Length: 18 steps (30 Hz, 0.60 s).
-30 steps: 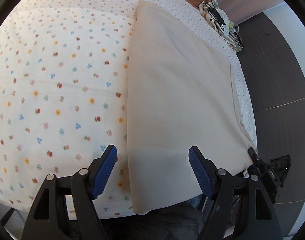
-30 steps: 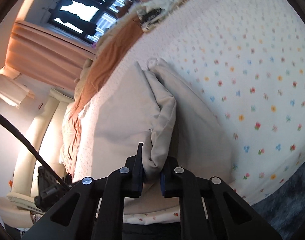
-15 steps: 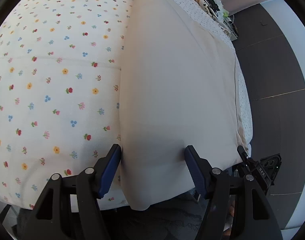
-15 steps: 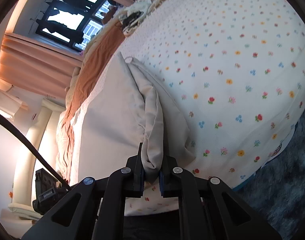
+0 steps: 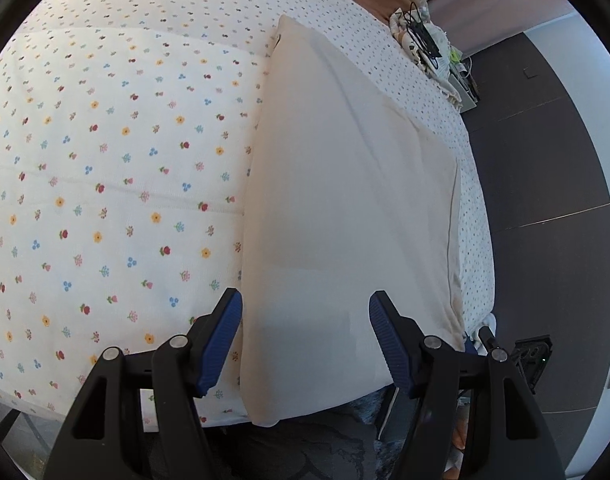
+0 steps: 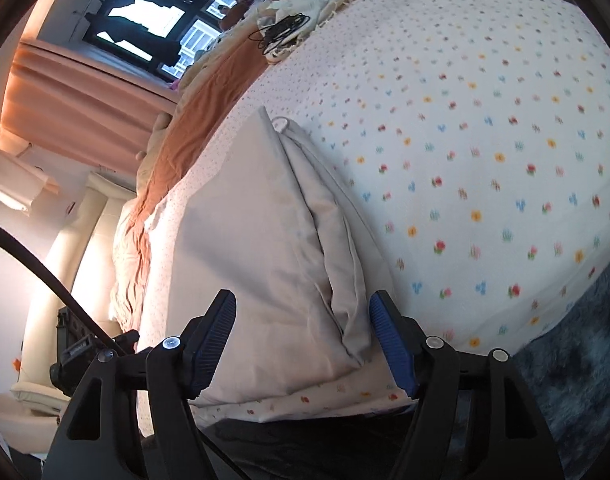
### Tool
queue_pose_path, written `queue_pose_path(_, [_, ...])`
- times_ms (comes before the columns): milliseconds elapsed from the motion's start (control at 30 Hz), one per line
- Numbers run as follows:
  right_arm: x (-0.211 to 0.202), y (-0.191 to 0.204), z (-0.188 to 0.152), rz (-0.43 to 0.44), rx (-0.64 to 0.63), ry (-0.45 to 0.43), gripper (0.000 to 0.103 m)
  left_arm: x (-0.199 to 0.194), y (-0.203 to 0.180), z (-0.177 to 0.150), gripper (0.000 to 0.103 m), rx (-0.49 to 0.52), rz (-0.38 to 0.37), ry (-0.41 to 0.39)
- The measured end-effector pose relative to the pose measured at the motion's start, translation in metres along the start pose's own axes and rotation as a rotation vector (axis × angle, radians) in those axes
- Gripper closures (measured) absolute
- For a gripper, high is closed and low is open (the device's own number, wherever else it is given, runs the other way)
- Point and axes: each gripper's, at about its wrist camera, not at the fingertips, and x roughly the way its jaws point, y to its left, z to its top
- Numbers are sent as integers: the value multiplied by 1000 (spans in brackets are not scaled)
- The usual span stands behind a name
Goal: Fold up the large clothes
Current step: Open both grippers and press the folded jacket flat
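A large cream cloth (image 5: 345, 208) lies folded in a long strip on the flowered bedsheet (image 5: 105, 168), its near end hanging a little over the bed's front edge. My left gripper (image 5: 305, 332) is open, its blue pads either side of the cloth's near end, holding nothing. In the right wrist view the same cloth (image 6: 265, 240) lies with its layered folded edge toward the flowered sheet (image 6: 485, 140). My right gripper (image 6: 303, 336) is open around the cloth's near corner, not gripping it.
An orange-brown blanket (image 6: 201, 120) and a pile of light cloth with black cables (image 5: 421, 36) lie at the bed's far end. Dark floor (image 5: 545, 200) runs along one side. A dark shaggy rug (image 6: 577, 360) lies below the front edge. The other gripper shows at the bed's corner (image 5: 529, 360).
My right gripper has opened and let go of the cloth's folded edge, which now lies on the bed. My left gripper stays open and has drawn back slightly.
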Motion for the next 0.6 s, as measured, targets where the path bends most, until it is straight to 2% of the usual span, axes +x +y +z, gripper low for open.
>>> queue_pose_path(267, [21, 13, 45, -49, -100, 24, 35, 8, 5, 29, 37, 6, 12, -31])
queue_pose_path(600, [110, 21, 121, -40, -143, 210, 35, 44, 19, 77, 37, 4, 10, -59])
